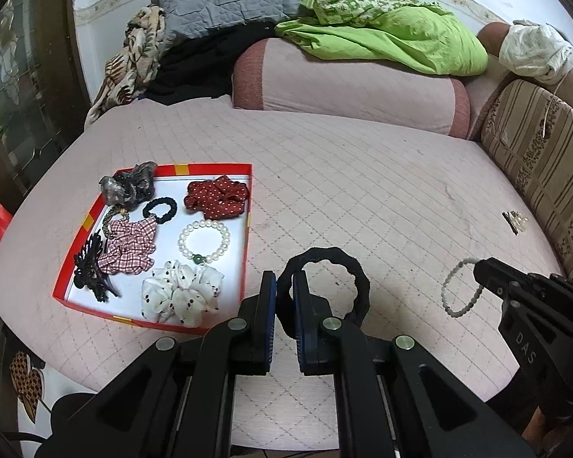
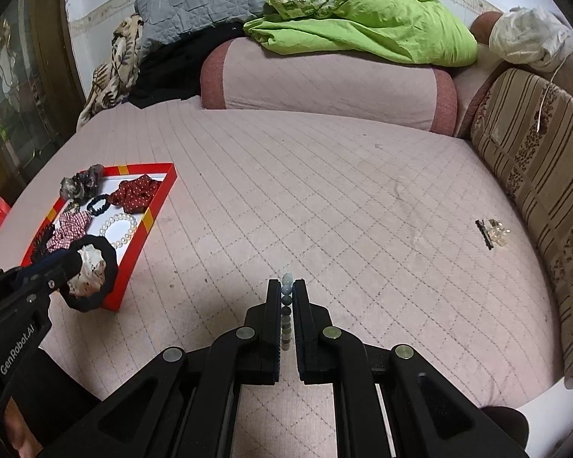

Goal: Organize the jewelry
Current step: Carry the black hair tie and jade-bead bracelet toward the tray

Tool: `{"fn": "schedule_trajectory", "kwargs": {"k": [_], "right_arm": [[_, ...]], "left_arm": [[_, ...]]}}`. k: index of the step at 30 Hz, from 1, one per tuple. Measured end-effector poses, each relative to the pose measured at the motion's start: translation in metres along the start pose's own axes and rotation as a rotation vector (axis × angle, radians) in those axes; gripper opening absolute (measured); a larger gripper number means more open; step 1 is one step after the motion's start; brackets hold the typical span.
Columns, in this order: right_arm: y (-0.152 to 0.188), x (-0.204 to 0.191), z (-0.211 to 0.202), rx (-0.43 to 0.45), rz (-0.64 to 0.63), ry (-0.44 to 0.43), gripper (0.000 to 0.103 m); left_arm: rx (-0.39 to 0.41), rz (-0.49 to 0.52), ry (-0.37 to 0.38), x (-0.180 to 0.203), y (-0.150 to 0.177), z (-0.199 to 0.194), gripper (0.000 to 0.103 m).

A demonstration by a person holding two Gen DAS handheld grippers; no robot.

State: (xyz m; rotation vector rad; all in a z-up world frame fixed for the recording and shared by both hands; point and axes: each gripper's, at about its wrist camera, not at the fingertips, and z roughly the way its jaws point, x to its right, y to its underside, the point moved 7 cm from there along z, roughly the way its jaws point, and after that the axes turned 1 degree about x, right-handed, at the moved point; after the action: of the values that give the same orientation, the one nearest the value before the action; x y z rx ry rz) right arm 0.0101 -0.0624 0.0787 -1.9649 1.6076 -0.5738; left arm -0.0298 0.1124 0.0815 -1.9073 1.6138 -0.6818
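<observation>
The left wrist view shows the whole red box [image 1: 244, 263] and all the things in it, while the right wrist view shows only part of that box, with the left gripper [image 2: 70, 267] in front of its near corner. The left gripper [image 1: 283, 286] is closed tight on a black hair band [image 1: 357, 271], which sticks up as a bumpy ring past the tips of the jaws. The right gripper [image 2: 286, 286] is closed tight on a bead bracelet [image 2: 286, 305]; in its own view the beads sit in a row between the jaws, and only the left wrist view shows the bead bracelet [image 1: 454, 294] hanging down as a thin, pale loop. To the left of the left jaws, inside the box, lie a white pearl bracelet [image 1: 204, 242] with one green bead, a white dotted scrunchie [image 1: 181, 292], a red dotted scrunchie [image 1: 216, 196], a checked scrunchie [image 1: 128, 248], a small black hair tie [image 1: 159, 207] and a black claw clip [image 1: 91, 267]. Far to the right of the jaws, a small hair clip [image 2: 492, 233] lies alone on the pink quilted bed cover [image 2: 324, 191], near a striped cushion [image 2: 534, 152]. Far past the jaws, a green blanket [image 2: 363, 26] sits on a pink bolster [image 2: 324, 80].
</observation>
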Motion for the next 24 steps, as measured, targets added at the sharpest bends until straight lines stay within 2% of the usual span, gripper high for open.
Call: {"fn": "schedule_trajectory", "kwargs": {"k": [15, 24], "right_arm": [[-0.006, -0.038, -0.008, 0.006, -0.082, -0.021, 0.007], [-0.021, -0.075, -0.008, 0.023, -0.163, -0.053, 0.007]], "left_arm": [[0.016, -0.073, -0.037, -0.042, -0.002, -0.001, 0.008], [0.017, -0.133, -0.056, -0.077, -0.006, 0.003, 0.008]]}}
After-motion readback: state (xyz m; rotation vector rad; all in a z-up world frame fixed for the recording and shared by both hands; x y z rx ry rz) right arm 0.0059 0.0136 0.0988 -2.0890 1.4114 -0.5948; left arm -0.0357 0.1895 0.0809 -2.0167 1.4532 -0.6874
